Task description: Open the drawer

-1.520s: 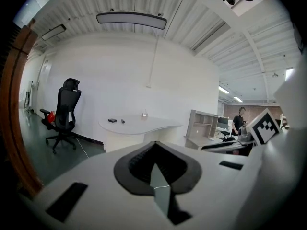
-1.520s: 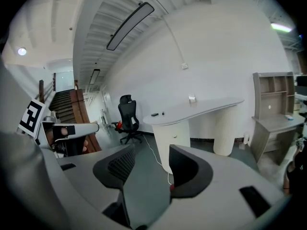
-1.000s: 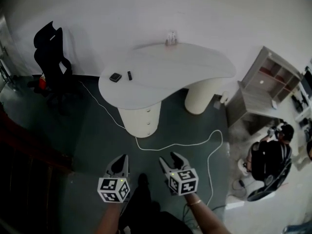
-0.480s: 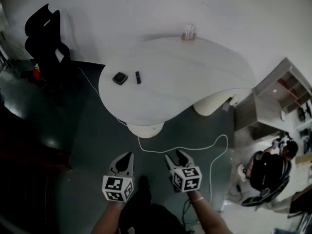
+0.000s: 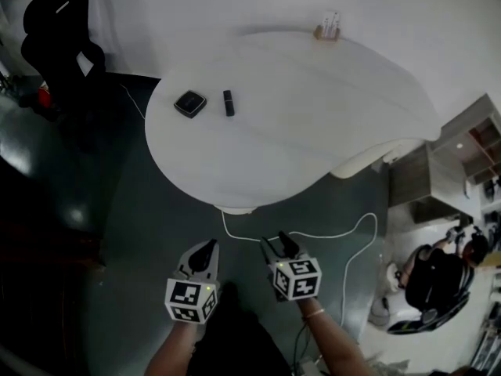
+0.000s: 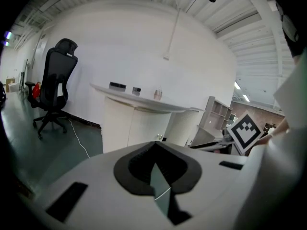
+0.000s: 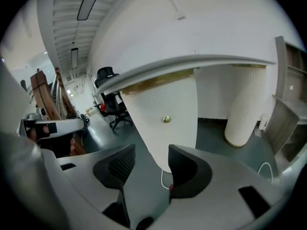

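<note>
The drawer pedestal (image 7: 163,104) is a white rounded column under the curved white desk (image 5: 313,108). A small brass knob (image 7: 166,120) sits on its front. In the head view only its base (image 5: 235,208) peeks out below the desk edge. My right gripper (image 7: 151,152) (image 5: 275,245) is open and empty, some way short of the knob and pointed at it. My left gripper (image 6: 156,145) (image 5: 207,249) is shut on nothing, level with the right one, and its view shows the pedestal (image 6: 124,123) farther off.
A white cable (image 5: 329,233) loops across the dark green floor just ahead of the grippers. A second ribbed pedestal (image 7: 244,109) stands to the right. A black office chair (image 5: 59,30) is far left, a shelf unit (image 5: 446,171) and a seated person (image 5: 430,276) right.
The desk has come much nearer and now covers the pedestal in the head view. Both grippers have moved forward with me, side by side as before.
</note>
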`<action>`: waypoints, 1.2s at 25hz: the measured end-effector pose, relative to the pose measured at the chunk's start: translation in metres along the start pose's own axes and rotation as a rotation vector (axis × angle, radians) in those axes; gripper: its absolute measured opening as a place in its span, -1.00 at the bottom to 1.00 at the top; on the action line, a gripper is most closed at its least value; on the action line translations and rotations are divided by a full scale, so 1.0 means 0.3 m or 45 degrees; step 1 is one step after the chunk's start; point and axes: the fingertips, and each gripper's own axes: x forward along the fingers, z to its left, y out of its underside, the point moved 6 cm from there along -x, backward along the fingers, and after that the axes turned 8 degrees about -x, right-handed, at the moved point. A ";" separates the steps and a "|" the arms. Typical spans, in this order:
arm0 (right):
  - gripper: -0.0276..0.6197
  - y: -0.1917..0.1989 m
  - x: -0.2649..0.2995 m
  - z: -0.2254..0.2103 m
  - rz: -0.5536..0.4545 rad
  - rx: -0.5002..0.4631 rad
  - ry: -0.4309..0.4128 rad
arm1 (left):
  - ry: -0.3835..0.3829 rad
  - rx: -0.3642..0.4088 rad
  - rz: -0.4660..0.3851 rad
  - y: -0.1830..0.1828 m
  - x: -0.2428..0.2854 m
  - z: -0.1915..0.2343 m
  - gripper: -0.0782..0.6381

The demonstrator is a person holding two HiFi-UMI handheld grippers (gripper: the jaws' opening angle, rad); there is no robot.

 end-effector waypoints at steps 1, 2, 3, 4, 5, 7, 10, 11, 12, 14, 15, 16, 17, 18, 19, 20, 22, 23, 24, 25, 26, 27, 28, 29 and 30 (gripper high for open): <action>-0.30 0.033 0.043 -0.009 0.003 -0.010 -0.008 | 0.001 -0.002 0.003 0.038 0.032 0.018 -0.77; -0.30 0.070 0.086 -0.019 0.007 -0.021 -0.013 | 0.004 -0.003 0.004 0.075 0.064 0.035 -0.77; -0.30 0.109 0.130 -0.030 0.010 -0.032 -0.016 | 0.006 -0.004 0.001 0.110 0.096 0.052 -0.77; -0.30 0.149 0.175 -0.041 0.014 -0.043 -0.014 | 0.009 -0.005 -0.006 0.143 0.128 0.068 -0.77; -0.30 0.189 0.219 -0.053 0.018 -0.052 -0.010 | 0.013 -0.003 -0.012 0.176 0.160 0.085 -0.77; -0.30 0.269 0.307 -0.075 0.024 -0.064 0.002 | 0.023 0.006 -0.024 0.243 0.222 0.119 -0.77; -0.30 0.376 0.438 -0.114 0.027 -0.091 0.015 | 0.036 0.005 -0.037 0.346 0.311 0.169 -0.77; -0.30 0.409 0.481 -0.131 0.029 -0.101 0.016 | 0.040 0.008 -0.042 0.378 0.343 0.184 -0.77; -0.30 0.440 0.522 -0.148 0.032 -0.110 0.017 | 0.043 0.013 -0.044 0.410 0.374 0.199 -0.77; -0.30 0.500 0.600 -0.175 0.041 -0.124 0.014 | 0.049 0.021 -0.045 0.470 0.434 0.233 -0.77; -0.30 0.529 0.641 -0.186 0.046 -0.134 0.012 | 0.052 0.023 -0.044 0.498 0.462 0.252 -0.77; -0.30 0.559 0.682 -0.197 0.051 -0.145 0.011 | 0.054 0.025 -0.043 0.525 0.489 0.270 -0.77; -0.30 0.589 0.722 -0.207 0.057 -0.155 0.011 | 0.058 0.027 -0.042 0.552 0.514 0.286 -0.77; -0.30 0.619 0.760 -0.217 0.064 -0.161 0.012 | 0.062 0.031 -0.040 0.578 0.535 0.301 -0.77; -0.30 0.645 0.795 -0.224 0.070 -0.164 0.015 | 0.066 0.036 -0.038 0.601 0.555 0.316 -0.77; -0.30 0.667 0.828 -0.230 0.074 -0.164 0.019 | 0.071 0.041 -0.039 0.621 0.572 0.331 -0.77; -0.30 0.705 0.896 -0.242 0.072 -0.163 0.024 | 0.079 0.056 -0.052 0.652 0.605 0.360 -0.77; -0.30 0.721 0.930 -0.251 0.066 -0.163 0.028 | 0.082 0.064 -0.064 0.665 0.621 0.373 -0.77; -0.30 0.736 0.963 -0.261 0.058 -0.162 0.034 | 0.083 0.072 -0.077 0.679 0.636 0.386 -0.77; -0.30 0.748 0.994 -0.270 0.053 -0.159 0.041 | 0.083 0.081 -0.087 0.691 0.650 0.397 -0.77; -0.30 0.761 1.026 -0.279 0.053 -0.157 0.047 | 0.084 0.091 -0.095 0.701 0.665 0.408 -0.77; -0.30 0.773 1.058 -0.287 0.056 -0.159 0.051 | 0.084 0.102 -0.102 0.709 0.679 0.419 -0.77; -0.30 0.785 1.091 -0.295 0.062 -0.167 0.055 | 0.084 0.113 -0.108 0.715 0.695 0.429 -0.77; -0.30 0.799 1.121 -0.303 0.071 -0.180 0.059 | 0.084 0.121 -0.113 0.720 0.710 0.438 -0.77; -0.30 0.812 1.147 -0.310 0.086 -0.193 0.064 | 0.085 0.126 -0.116 0.726 0.724 0.446 -0.77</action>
